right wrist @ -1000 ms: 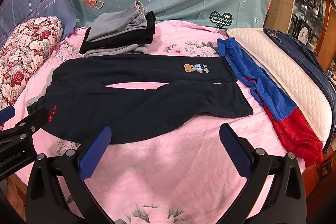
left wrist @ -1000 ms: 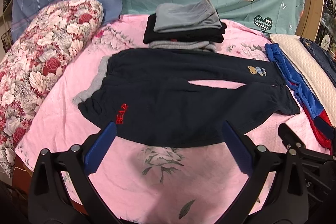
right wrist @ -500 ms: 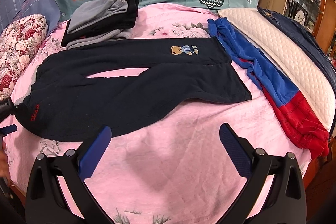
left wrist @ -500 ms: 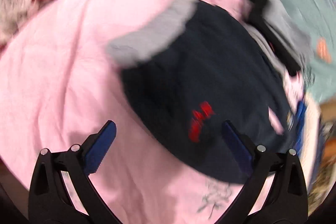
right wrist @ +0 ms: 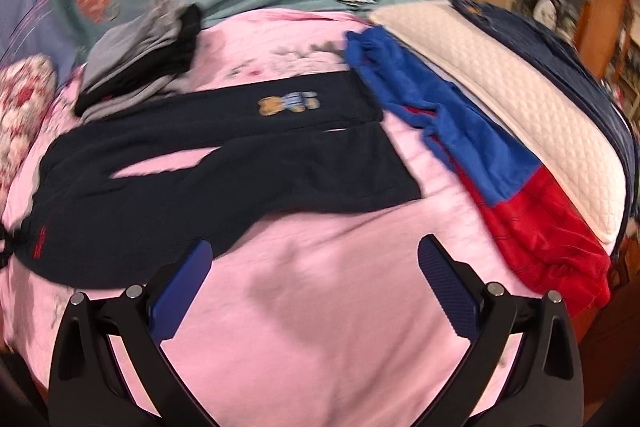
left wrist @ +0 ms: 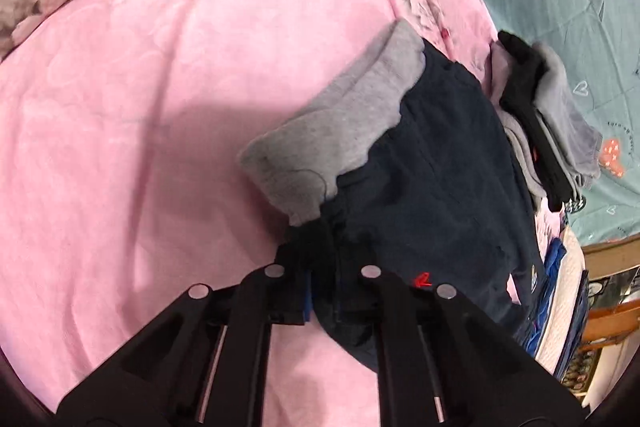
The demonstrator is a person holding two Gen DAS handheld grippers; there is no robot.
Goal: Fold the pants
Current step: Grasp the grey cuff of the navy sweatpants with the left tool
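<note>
The fold is judged to be at its very start: the dark navy pants (right wrist: 224, 163) are laid flat and full length across the pink bedspread (right wrist: 340, 291), both legs spread with a sliver of pink showing between them, and no fold is yet made. Only the first grasp appears done. At the waist end, the left gripper (left wrist: 324, 279) is seen with its jaws drawn close together on a bunch of the dark waistband fabric, just beside the grey inner lining (left wrist: 340, 131) that is turned out at the waist. The right gripper (right wrist: 316, 291) is held above bare bedspread, nearer than the leg hems, its jaws wide and empty, its ribbed blue pads exposed. Left to do, by this judgement, are a grasp at the hem end and the folds themselves. The pants look soft and thick, fleece-like, with a red embroidered word near the waist and a small bear patch (right wrist: 288, 103) on the far leg. Beyond the pants, a stack of folded grey and black garments (right wrist: 140, 55) is seen.
</note>
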